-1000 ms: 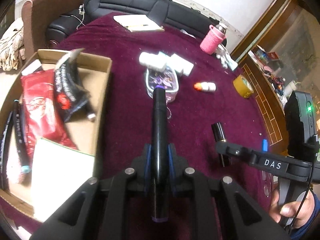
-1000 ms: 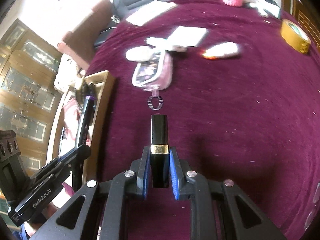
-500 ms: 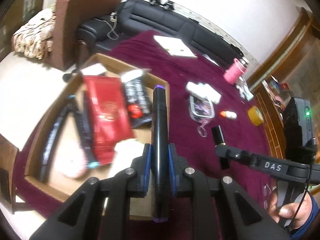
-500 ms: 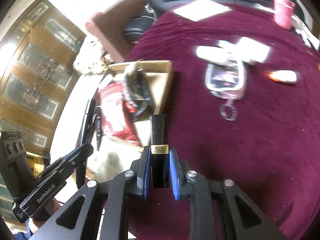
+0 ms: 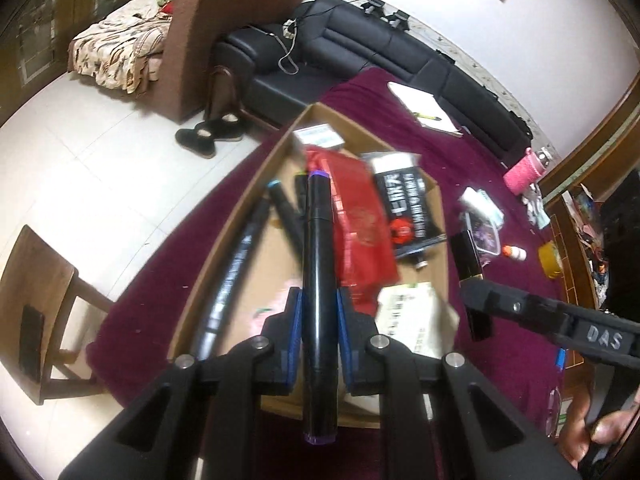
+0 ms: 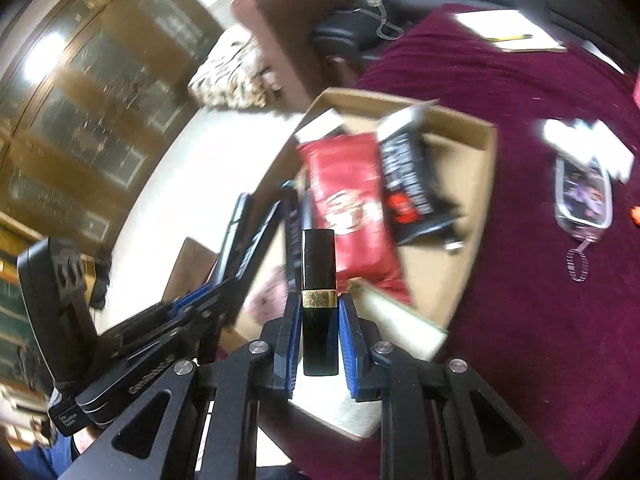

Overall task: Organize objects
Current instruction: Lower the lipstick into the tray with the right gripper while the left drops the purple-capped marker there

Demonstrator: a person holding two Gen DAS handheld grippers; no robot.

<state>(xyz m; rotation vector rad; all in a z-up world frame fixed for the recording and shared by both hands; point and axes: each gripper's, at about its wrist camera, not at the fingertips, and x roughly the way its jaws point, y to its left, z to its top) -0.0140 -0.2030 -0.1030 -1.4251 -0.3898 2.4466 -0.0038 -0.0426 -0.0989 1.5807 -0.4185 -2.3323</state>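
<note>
My left gripper (image 5: 317, 334) is shut on a long black marker with purple ends (image 5: 318, 264) and holds it above the open cardboard box (image 5: 438, 216). My right gripper (image 6: 319, 334) is shut on a black lipstick tube with a gold band (image 6: 319, 276), also over the box (image 6: 486, 168). The box holds a red packet (image 5: 360, 220), a black packet (image 5: 408, 204), other markers (image 5: 236, 264) and a white paper pack (image 5: 408, 312). The right gripper's lipstick shows at the right of the left wrist view (image 5: 468, 256).
The box sits at the edge of a table under a maroon cloth (image 6: 560, 320). On the cloth lie a clear pouch (image 6: 582, 200), a small orange-capped bottle (image 5: 516, 253), a tape roll (image 5: 550, 258), a pink bottle (image 5: 524, 174) and a notepad (image 5: 424, 112). A wooden chair (image 5: 36, 312) stands on the floor.
Both grippers have swung left from over the cloth to over the box, each keeping its hold. The pouch and small bottles have slid off to the right of both views.
</note>
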